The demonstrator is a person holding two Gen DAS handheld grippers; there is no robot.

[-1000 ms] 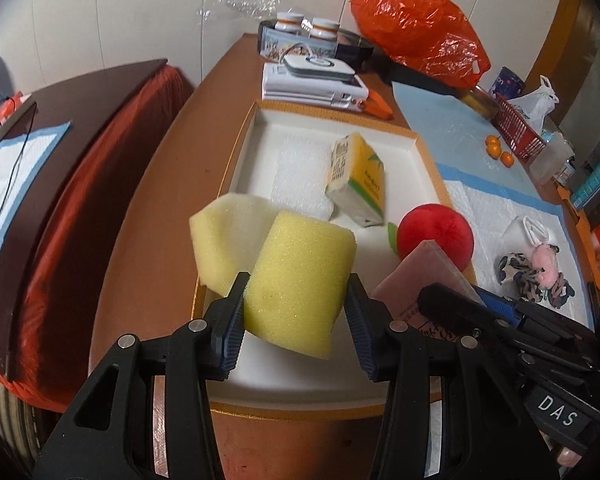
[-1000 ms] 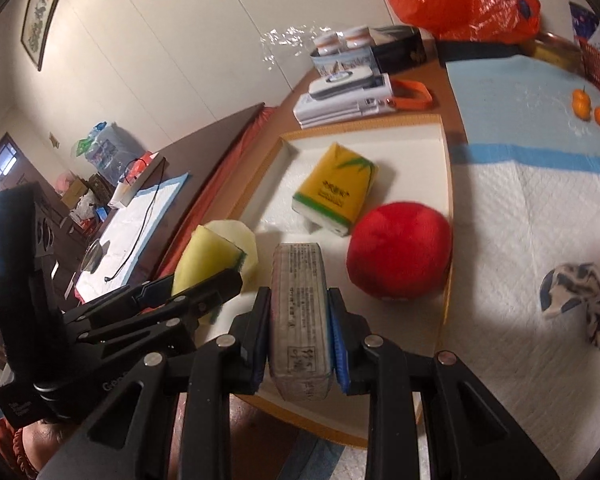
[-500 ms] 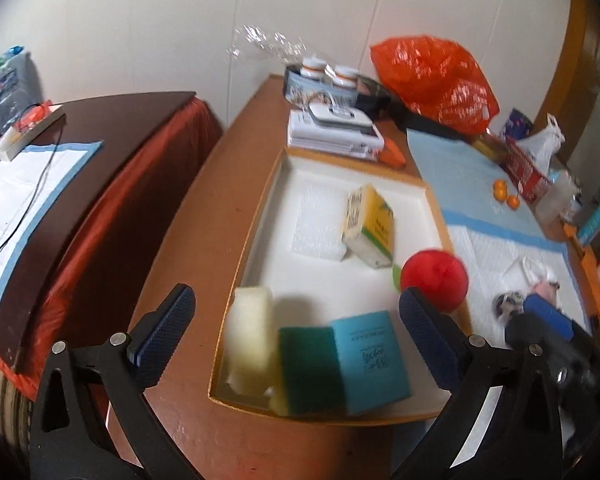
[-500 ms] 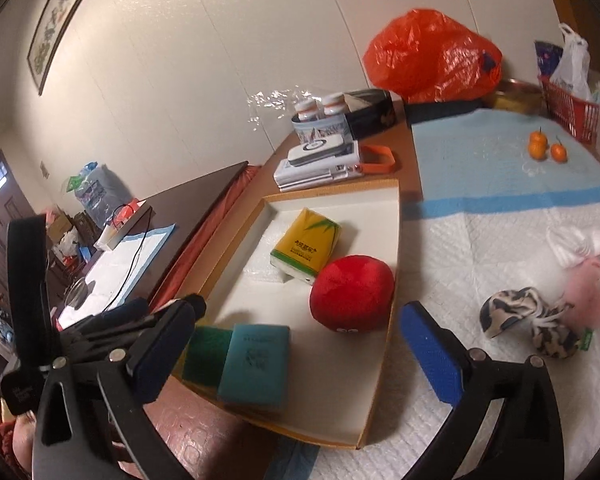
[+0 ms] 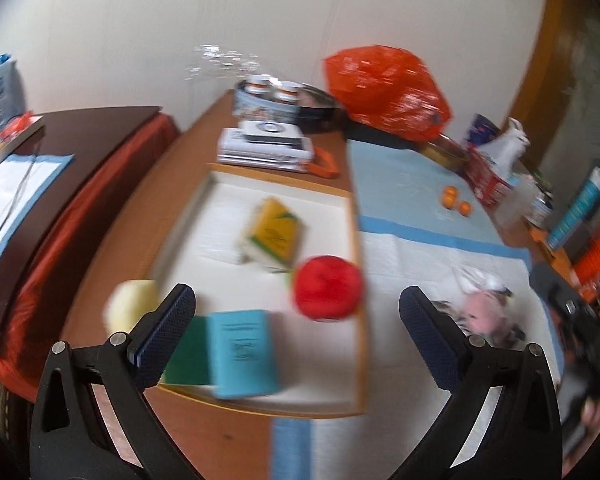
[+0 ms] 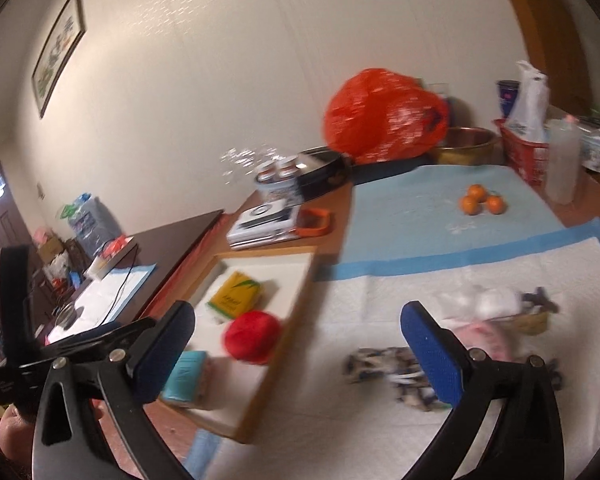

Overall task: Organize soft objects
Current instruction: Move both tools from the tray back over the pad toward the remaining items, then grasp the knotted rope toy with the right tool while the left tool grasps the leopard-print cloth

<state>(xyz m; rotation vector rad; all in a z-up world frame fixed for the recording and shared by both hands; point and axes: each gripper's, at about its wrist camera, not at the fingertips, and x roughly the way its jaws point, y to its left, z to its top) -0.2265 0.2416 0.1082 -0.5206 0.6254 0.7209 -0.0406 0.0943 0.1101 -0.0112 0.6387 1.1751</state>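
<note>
A wooden counter [image 5: 112,248] carries a shallow white tray [image 5: 340,196], the landmark here. Right of the tray lies a white pad [image 6: 380,288] with a spotted plush toy [image 6: 384,364] on it. Inside the tray sit a red plush ball [image 5: 327,294], a yellow tissue pack [image 5: 274,234], a blue tissue pack [image 5: 242,354] and a green-backed sponge [image 5: 188,360] at its near edge. Left tongs [image 5: 296,332] and right tongs [image 6: 298,344] hover spread wide, empty, above the tray's near end.
</note>
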